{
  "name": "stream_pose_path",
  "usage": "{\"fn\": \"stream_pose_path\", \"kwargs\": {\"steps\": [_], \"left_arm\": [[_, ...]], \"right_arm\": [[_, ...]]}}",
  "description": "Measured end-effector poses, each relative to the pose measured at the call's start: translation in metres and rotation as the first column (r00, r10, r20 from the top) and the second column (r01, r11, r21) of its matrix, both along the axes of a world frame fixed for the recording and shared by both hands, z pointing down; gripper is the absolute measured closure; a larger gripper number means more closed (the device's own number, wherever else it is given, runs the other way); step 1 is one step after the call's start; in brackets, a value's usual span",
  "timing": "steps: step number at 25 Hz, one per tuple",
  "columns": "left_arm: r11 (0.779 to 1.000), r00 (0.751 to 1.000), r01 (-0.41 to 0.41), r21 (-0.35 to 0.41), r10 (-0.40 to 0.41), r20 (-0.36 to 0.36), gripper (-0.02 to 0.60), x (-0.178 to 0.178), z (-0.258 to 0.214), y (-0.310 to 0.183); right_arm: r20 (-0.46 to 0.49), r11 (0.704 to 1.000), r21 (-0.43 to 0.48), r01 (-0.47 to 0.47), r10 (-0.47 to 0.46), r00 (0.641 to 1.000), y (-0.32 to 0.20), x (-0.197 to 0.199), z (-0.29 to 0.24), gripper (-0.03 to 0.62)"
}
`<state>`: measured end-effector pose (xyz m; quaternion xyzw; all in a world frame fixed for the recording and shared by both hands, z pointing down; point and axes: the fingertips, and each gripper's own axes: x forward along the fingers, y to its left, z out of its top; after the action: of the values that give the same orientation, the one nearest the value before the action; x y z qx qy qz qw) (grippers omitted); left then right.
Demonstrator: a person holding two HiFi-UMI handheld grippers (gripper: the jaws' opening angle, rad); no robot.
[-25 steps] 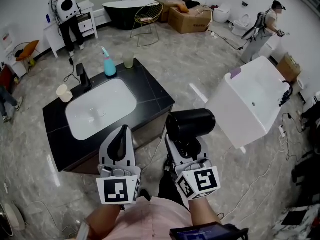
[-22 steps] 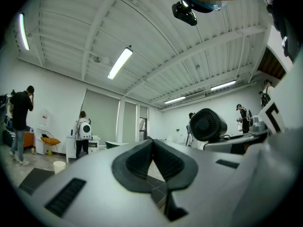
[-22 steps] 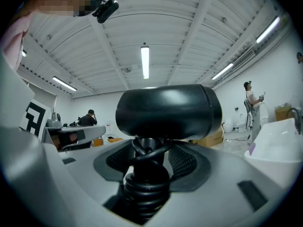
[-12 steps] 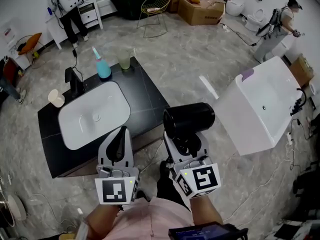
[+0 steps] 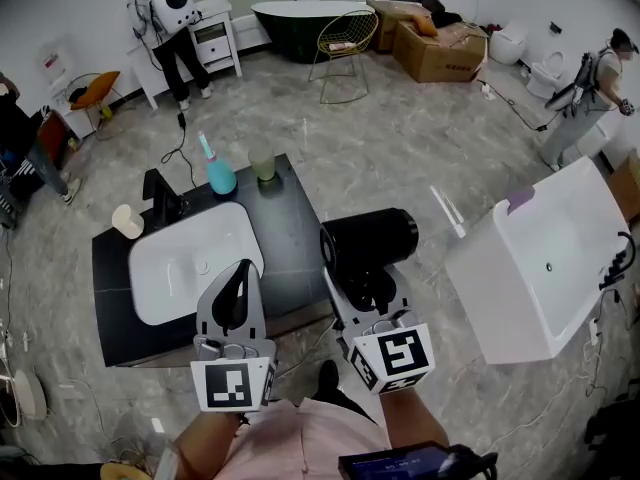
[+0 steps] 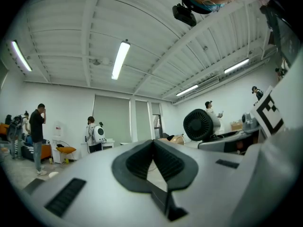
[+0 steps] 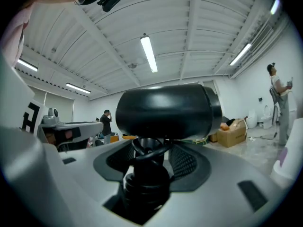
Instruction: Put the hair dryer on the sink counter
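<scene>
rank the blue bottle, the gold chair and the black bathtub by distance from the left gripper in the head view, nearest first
From the left gripper:
1. blue bottle, on the counter, far edge.
2. gold chair, on the floor past the counter.
3. black bathtub, behind the chair.

The dryer is glossy black, with a short, fat barrel lying level and the handle below it. The handle, with a loop of black cord around it, is clamped between the jaws of the right gripper. The dryer is up in the air, just beside the right edge of the counter. The counter is a black slab with a white basin sunk into it.
</scene>
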<state>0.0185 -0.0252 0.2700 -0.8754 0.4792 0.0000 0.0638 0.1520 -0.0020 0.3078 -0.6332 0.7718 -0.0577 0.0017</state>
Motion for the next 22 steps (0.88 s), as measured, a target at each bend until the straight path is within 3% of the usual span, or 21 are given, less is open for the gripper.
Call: {"fn": "stream_pose_path", "kwargs": {"steps": [8, 16, 22], "left_arm": [[0.993, 0.994, 0.109, 0.039, -0.108, -0.034, 0.572, -0.001, -0.013, -0.021], [0.978, 0.971, 0.209, -0.011, -0.209, -0.113, 0.572, -0.029, -0.007, -0.041], [0.974, 0.968, 0.223, -0.036, -0.226, -0.108, 0.572, -0.043, 0.01, -0.065]], "right_arm": [[-0.038, 0.994, 0.026, 0.103, -0.102, 0.994, -0.042, 0.006, -0.019, 0.358], [-0.066, 0.982, 0.015, 0.188, -0.186, 0.98, -0.071, -0.02, -0.017, 0.358], [-0.069, 0.976, -0.033, 0.215, -0.217, 0.974, -0.097, -0.038, 0.005, 0.358]]}}
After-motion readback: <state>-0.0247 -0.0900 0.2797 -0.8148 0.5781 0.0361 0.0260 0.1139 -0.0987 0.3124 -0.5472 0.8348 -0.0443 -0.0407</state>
